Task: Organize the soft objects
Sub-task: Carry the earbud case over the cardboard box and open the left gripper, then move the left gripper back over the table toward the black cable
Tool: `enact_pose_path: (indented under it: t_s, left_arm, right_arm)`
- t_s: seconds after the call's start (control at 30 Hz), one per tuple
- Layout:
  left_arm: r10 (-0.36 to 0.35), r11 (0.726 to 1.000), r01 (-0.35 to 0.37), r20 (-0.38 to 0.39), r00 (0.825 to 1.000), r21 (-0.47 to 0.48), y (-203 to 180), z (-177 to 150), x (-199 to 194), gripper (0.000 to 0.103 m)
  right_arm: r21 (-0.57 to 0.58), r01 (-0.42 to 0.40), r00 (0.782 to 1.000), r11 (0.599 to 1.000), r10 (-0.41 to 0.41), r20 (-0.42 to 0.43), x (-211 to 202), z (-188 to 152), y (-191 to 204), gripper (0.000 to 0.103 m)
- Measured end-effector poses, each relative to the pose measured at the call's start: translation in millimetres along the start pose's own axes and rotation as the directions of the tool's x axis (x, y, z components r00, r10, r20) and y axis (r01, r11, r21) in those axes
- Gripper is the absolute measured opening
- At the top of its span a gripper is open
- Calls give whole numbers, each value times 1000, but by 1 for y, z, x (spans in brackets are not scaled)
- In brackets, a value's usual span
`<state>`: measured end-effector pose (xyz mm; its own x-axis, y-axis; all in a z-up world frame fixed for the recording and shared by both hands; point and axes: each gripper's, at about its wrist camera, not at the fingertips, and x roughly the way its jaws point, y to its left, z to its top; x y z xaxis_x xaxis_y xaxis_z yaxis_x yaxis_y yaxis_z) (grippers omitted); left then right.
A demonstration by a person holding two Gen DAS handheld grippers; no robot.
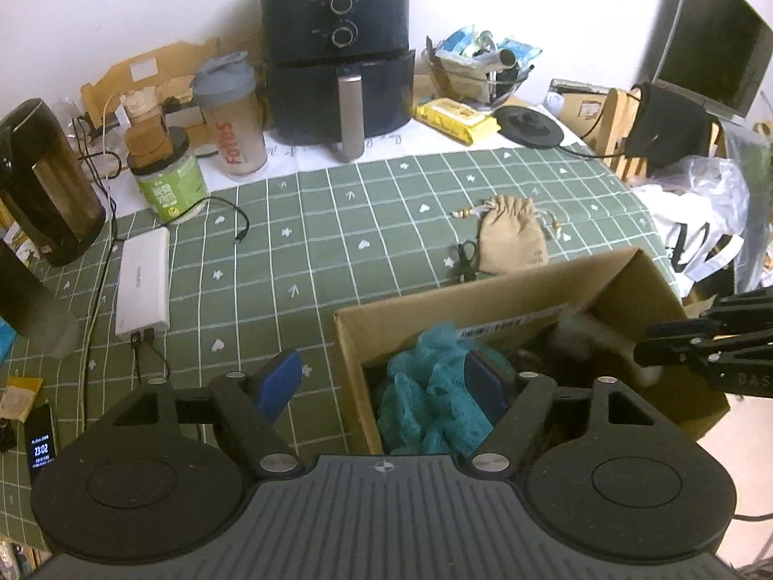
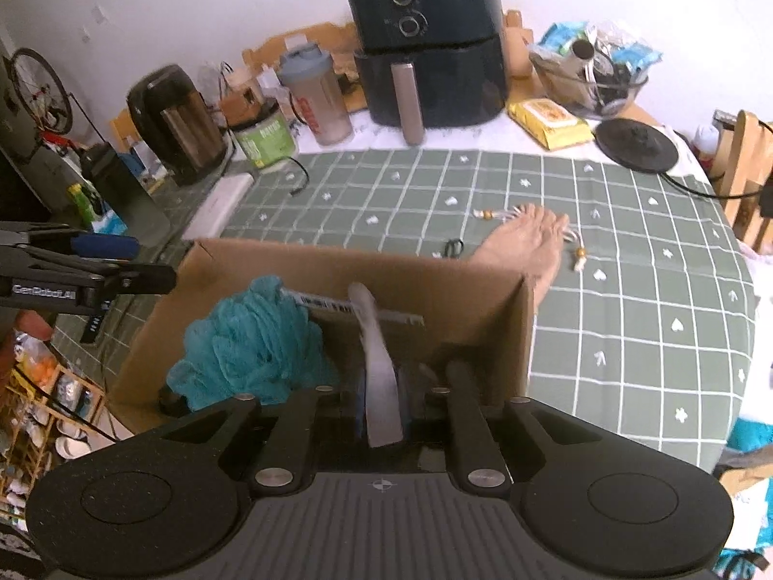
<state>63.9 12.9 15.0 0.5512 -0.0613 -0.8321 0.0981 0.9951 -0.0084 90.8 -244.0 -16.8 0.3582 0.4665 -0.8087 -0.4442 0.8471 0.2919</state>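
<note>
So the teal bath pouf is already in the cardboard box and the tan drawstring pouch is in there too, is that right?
Not quite. The teal bath pouf is in the cardboard box, but the tan drawstring pouch is not: it lies on the green checked tablecloth just behind the box. The left wrist view shows it clearly; the right wrist view shows it partly hidden by the box's far wall.

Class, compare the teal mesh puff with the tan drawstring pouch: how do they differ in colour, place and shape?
The teal mesh puff is bright blue-green; the tan drawstring pouch is plain beige. The puff sits inside the cardboard box; the pouch lies on the green checked tablecloth beyond the box. The puff is ruffled and bulky; the pouch lies flat, with beaded cords. Both look soft.
</note>
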Motion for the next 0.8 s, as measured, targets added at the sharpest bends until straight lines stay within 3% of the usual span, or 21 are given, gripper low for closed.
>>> enact_pose_path:
  t_s: [0.07, 0.17, 0.43, 0.8]
  left_arm:
    - [-9, 1000, 9, -25, 1000, -5, 1, -2, 1, 74]
    - [-29, 999, 28, -66, 997, -29, 1, -6, 4, 74]
    - [-97, 992, 84, -150, 984, -92, -3, -14, 7, 74]
    - [-115, 989, 98, -155, 981, -113, -11, -7, 10, 74]
  right_arm:
    - [-14, 4, 1000, 1000, -5, -11, 1, -1, 2, 65]
    - [-45, 34, 999, 998, -34, 17, -4, -2, 7, 97]
    - [-84, 70, 997, 994, -68, 20, -6, 3, 7, 103]
    - [-146, 105, 994, 984, -107, -9, 0, 1, 6, 103]
